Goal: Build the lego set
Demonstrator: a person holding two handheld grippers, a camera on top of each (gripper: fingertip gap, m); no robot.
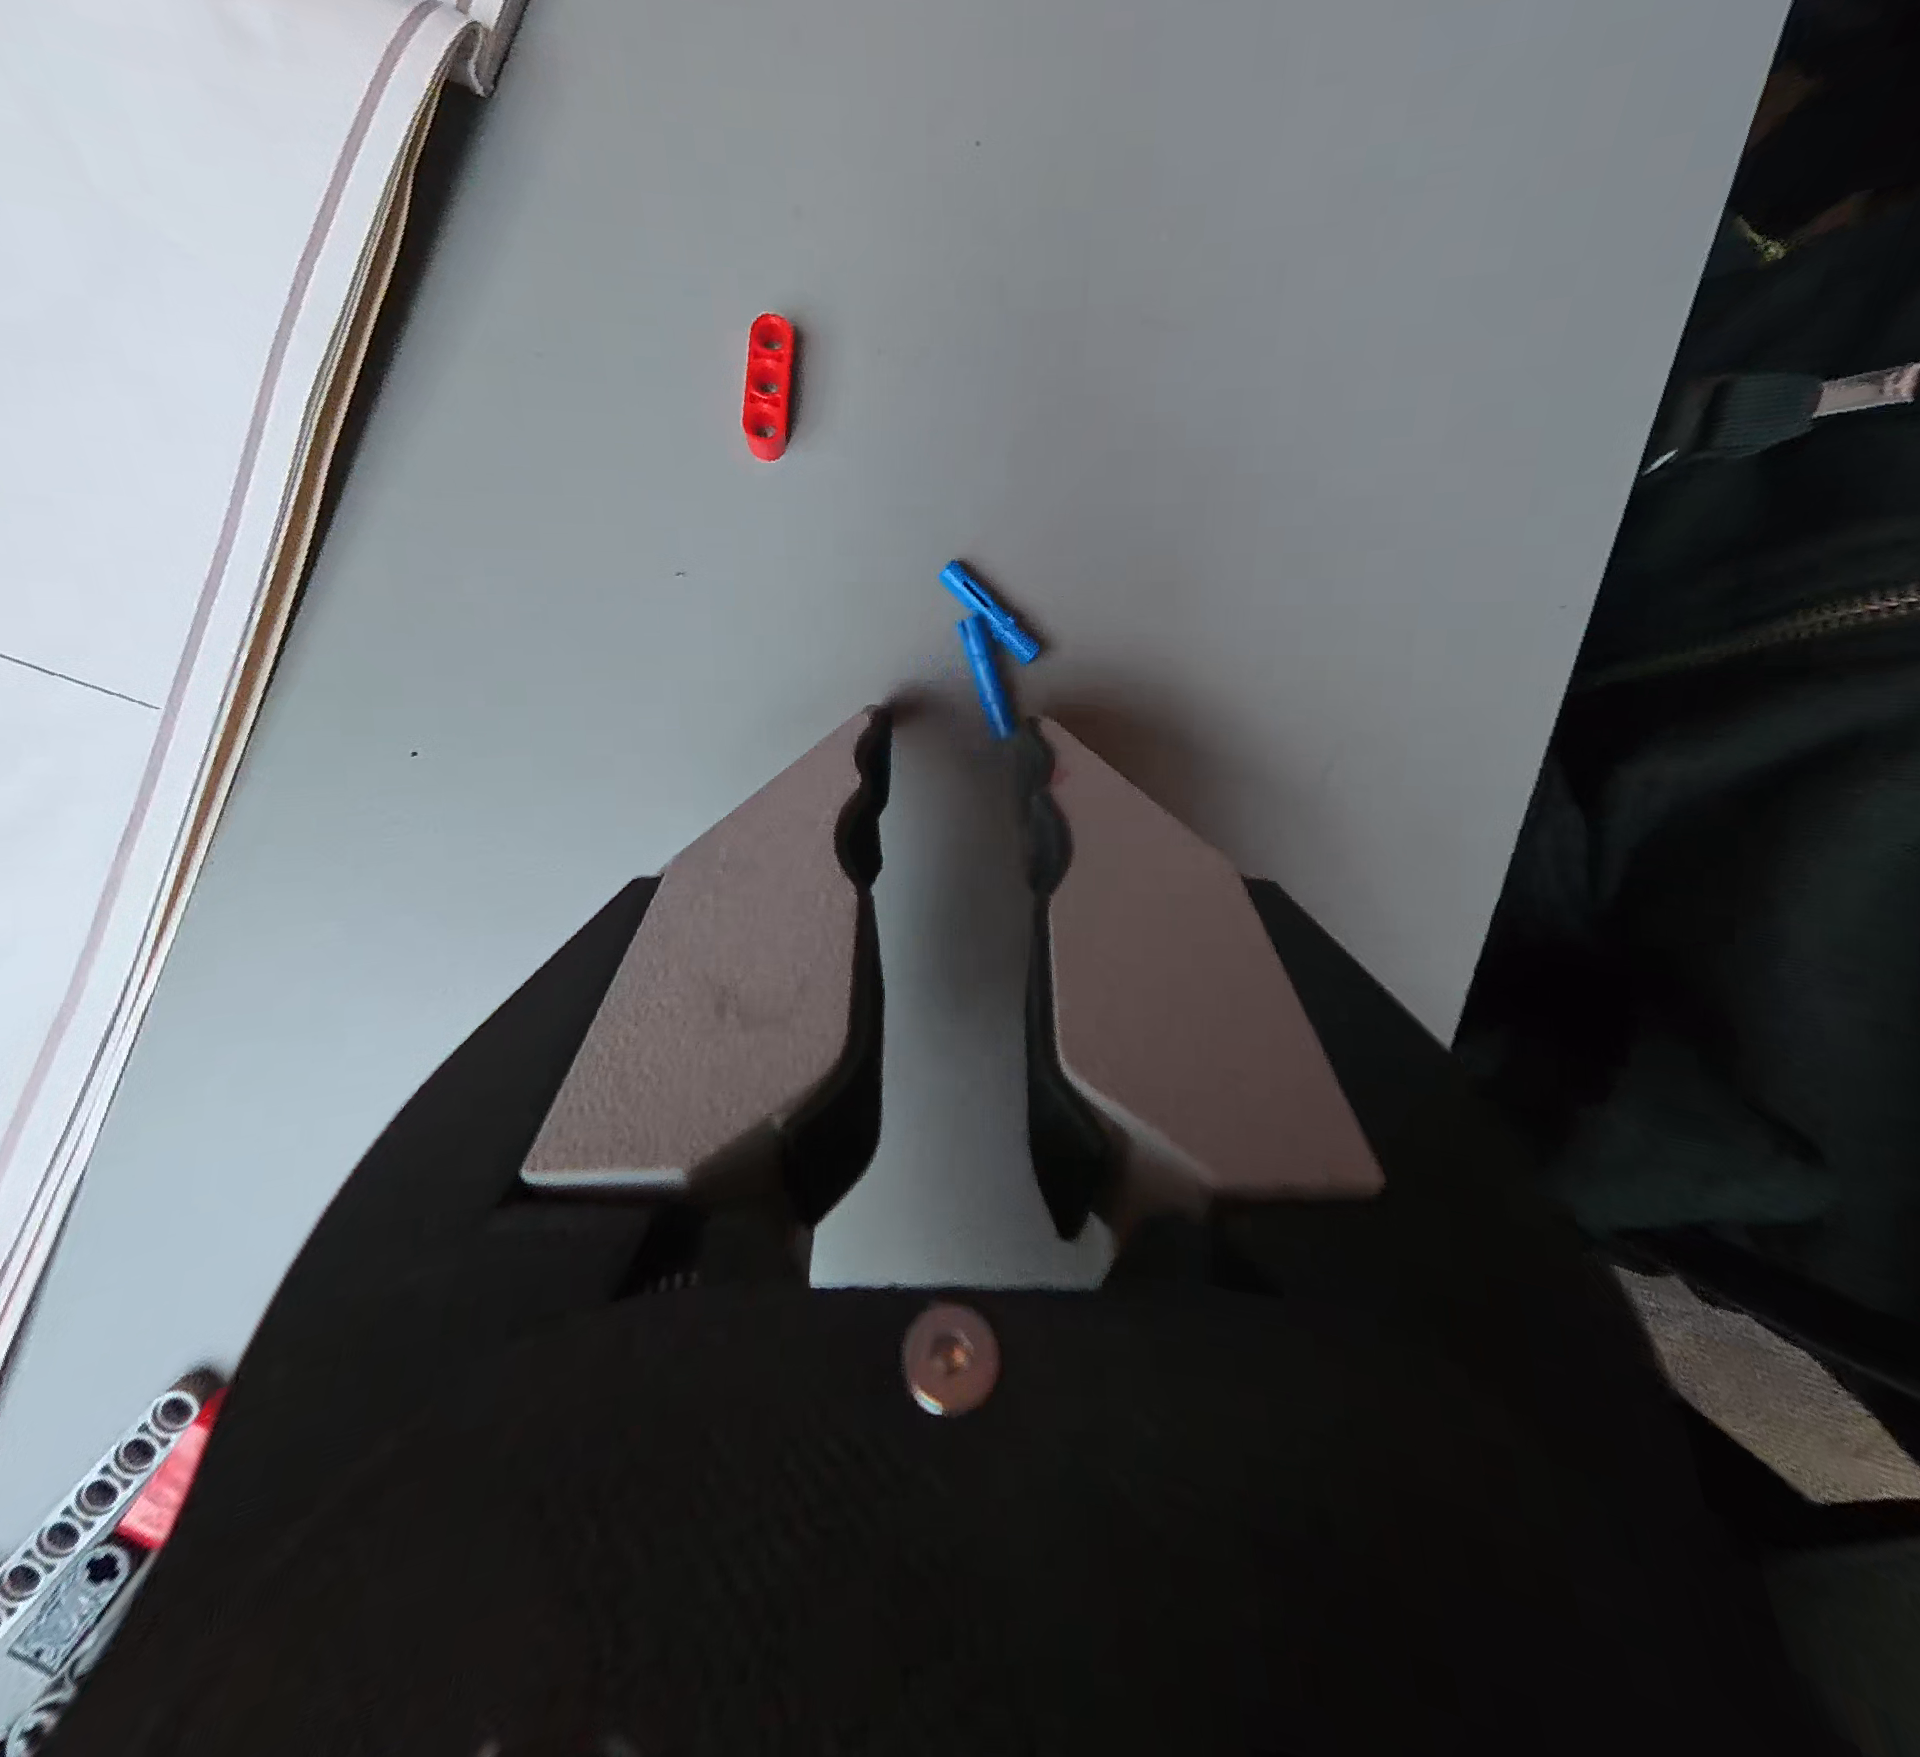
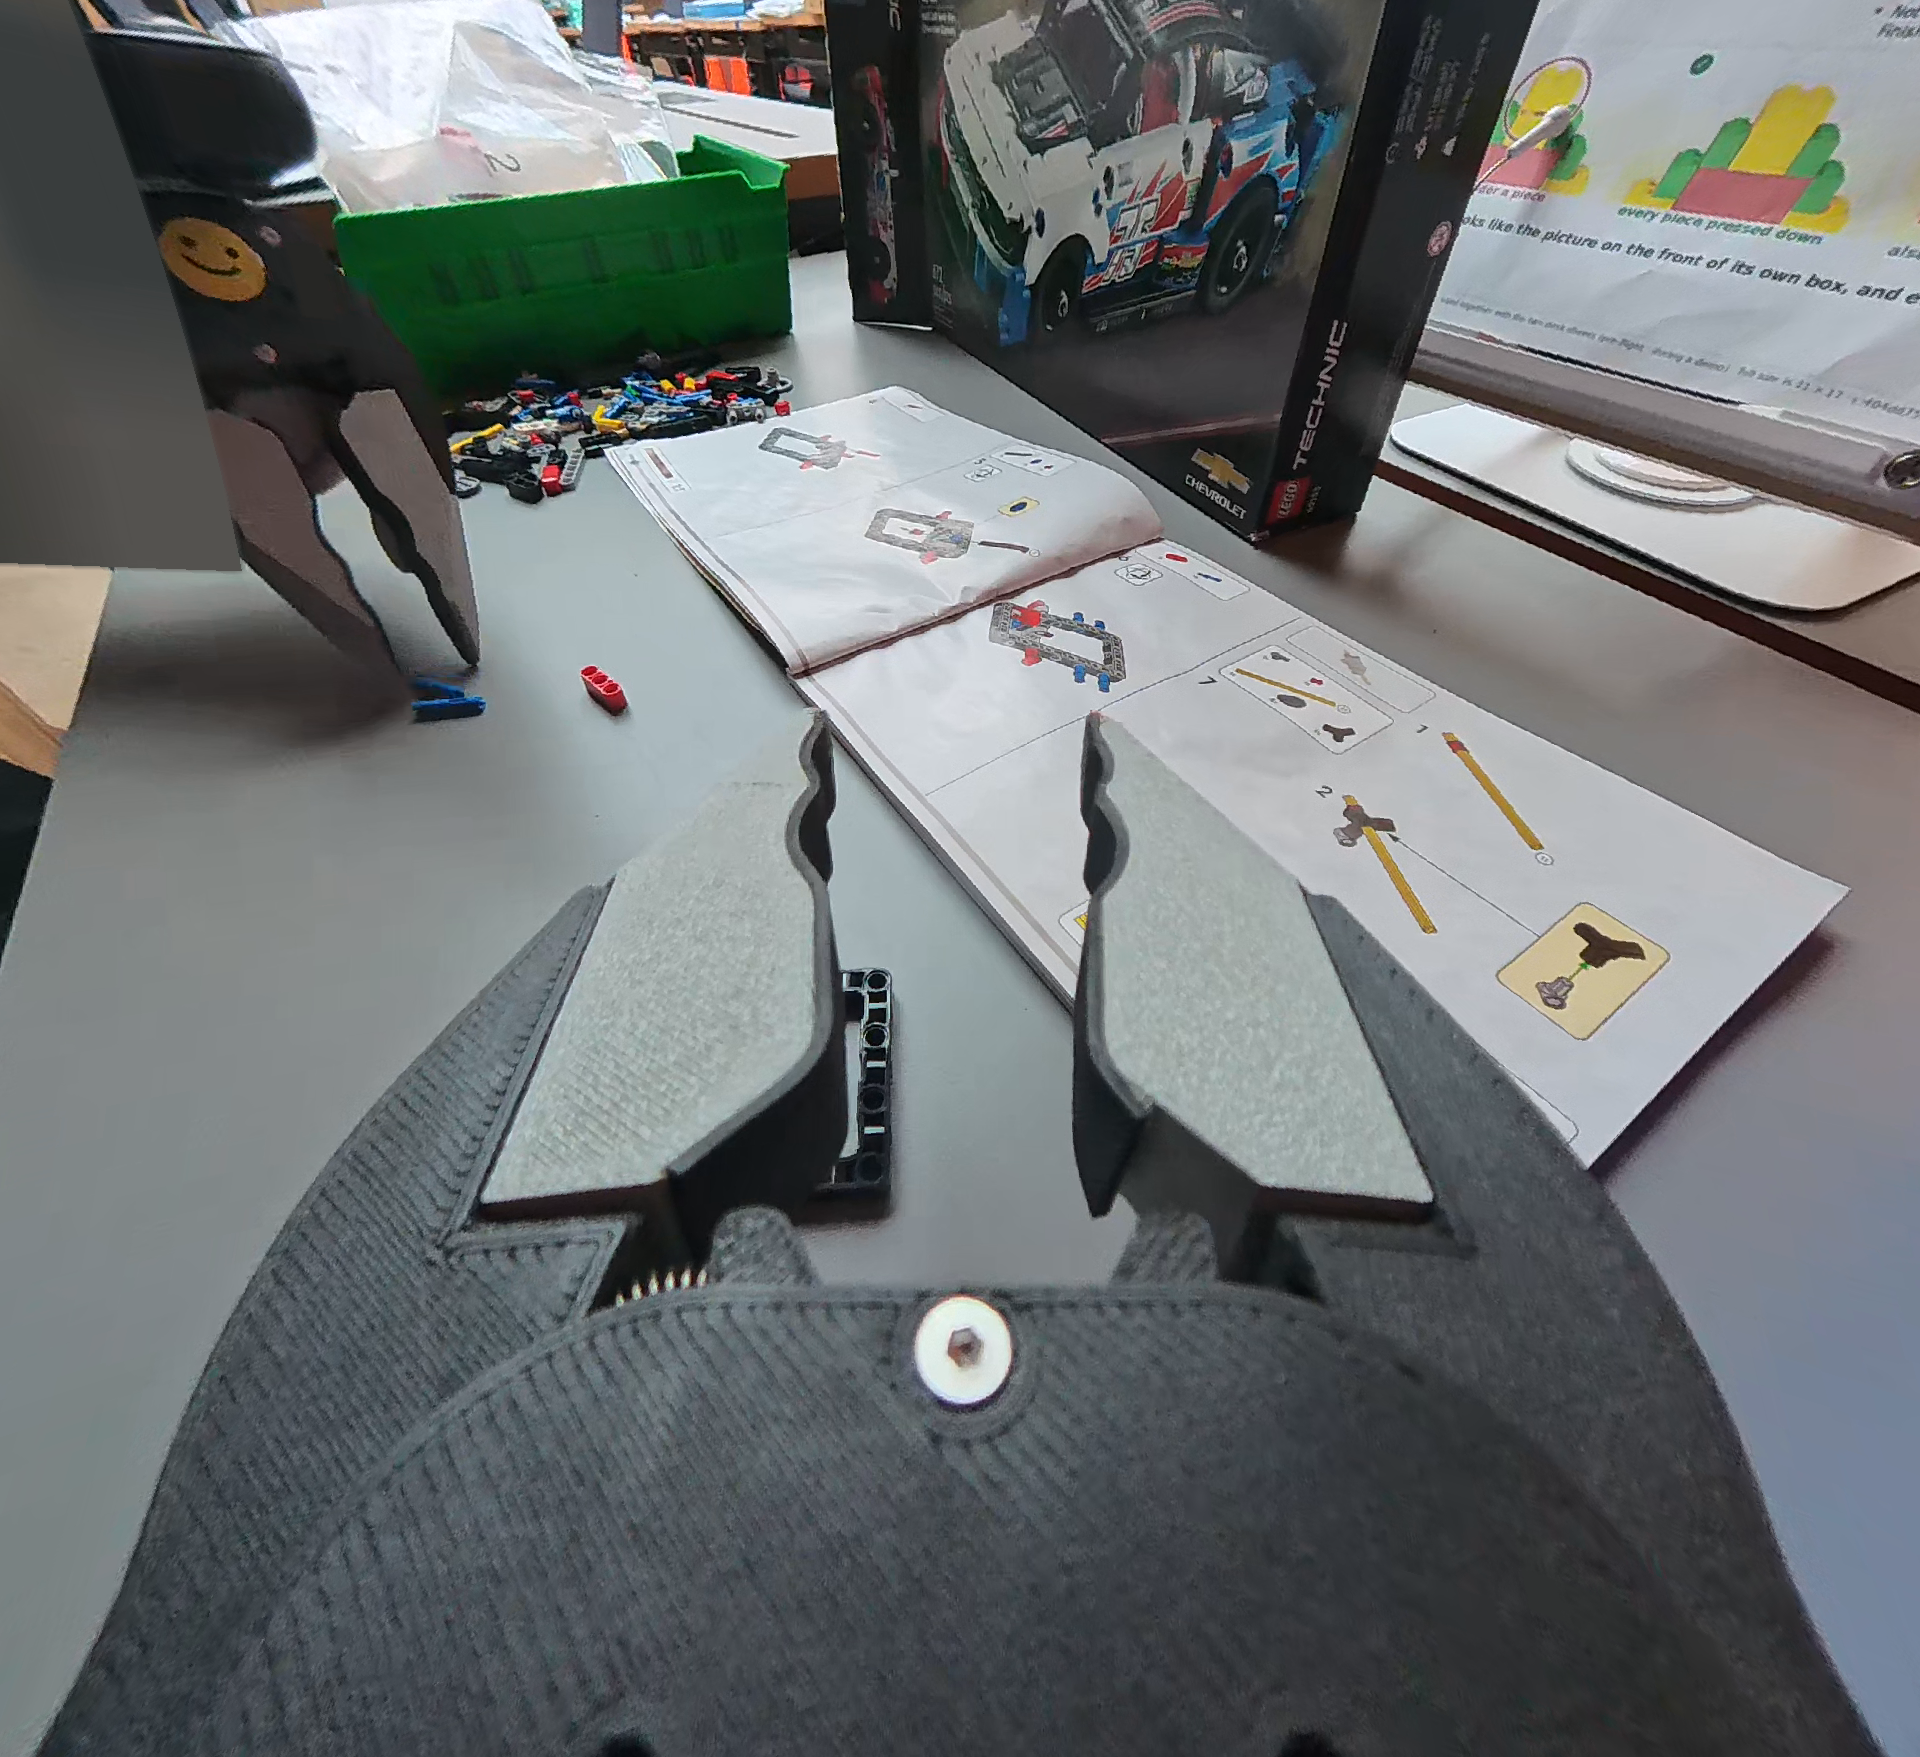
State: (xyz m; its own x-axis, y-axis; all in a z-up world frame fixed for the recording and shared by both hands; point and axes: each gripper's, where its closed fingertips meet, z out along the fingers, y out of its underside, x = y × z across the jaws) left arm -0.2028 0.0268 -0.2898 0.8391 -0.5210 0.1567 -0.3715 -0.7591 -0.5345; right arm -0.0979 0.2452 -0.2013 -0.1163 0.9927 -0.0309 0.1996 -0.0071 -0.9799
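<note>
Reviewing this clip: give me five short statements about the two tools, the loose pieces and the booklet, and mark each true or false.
1. The left tool is open, with its tips down by two blue pins. True.
2. The red beam is clamped in the left tool. False: it lies loose on the grey table, apart from the tool.
3. The instruction booklet lies open on the table. True.
4. The right tool is shut on a yellow axle. False: it is open and holds nothing; the only yellow axles are printed in the booklet.
5. The green bin stands behind a pile of loose pieces. True.
</note>
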